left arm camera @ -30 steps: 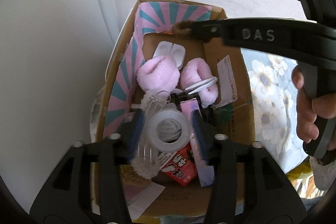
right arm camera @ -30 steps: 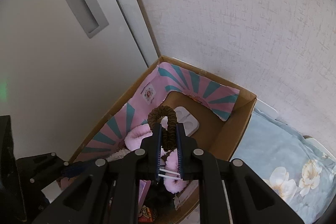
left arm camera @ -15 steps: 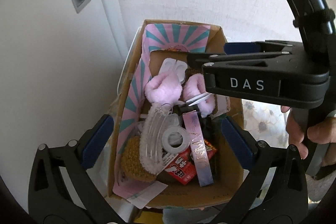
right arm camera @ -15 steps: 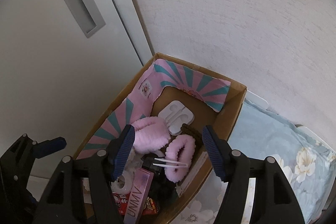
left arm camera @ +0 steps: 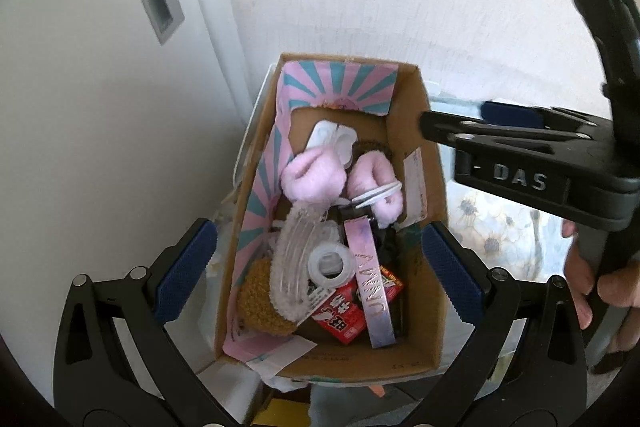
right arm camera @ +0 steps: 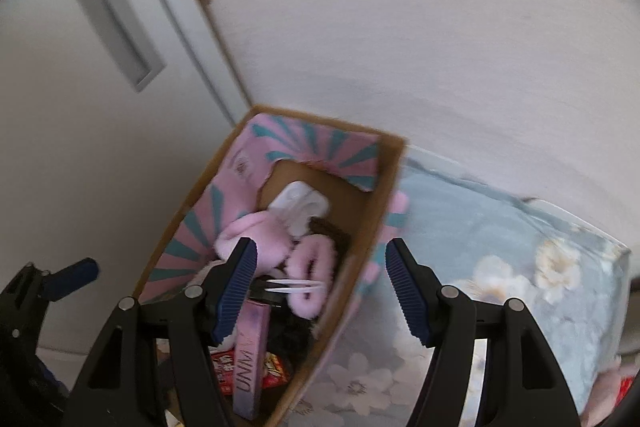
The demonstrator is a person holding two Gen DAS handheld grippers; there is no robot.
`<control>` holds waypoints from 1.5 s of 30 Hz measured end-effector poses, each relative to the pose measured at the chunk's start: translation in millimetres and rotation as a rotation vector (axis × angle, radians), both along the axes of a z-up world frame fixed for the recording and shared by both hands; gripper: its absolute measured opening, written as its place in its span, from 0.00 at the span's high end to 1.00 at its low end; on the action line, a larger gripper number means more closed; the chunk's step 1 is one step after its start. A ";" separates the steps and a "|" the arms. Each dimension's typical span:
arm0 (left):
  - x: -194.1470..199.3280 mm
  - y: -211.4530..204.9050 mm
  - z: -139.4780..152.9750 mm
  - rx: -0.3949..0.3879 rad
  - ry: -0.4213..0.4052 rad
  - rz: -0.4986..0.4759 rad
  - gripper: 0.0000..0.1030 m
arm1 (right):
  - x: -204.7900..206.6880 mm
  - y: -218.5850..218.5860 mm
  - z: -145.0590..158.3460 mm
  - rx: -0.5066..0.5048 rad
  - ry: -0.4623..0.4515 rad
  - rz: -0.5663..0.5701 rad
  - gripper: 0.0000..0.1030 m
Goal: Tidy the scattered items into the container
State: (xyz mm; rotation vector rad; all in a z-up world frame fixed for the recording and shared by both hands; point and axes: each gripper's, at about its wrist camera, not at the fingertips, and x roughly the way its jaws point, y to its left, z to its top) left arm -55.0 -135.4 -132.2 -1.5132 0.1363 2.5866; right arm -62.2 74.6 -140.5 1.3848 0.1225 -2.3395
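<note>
Both grippers, left [left arm camera: 316, 267] and right [right arm camera: 318, 293], hang empty with fingers spread wide over the cardboard box [left arm camera: 434, 211], where the brown hair tie [right arm camera: 328, 229] lies beside the pink scrunchies [left arm camera: 314, 175], so lift straight clear without clipping its rim.

My left wrist camera looks steeply down from close above into the cardboard box [left arm camera: 434, 211] from its near end, while my right wrist camera looks down from the box's right side, tilted, both sharing its interior and the white wall [right arm camera: 440, 27] behind.
</note>
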 end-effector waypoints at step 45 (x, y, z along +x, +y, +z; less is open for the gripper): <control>51.1 64.9 106.7 0.066 -0.033 -0.147 0.01 | 130.3 207.1 99.4 0.126 -0.068 -0.542 0.39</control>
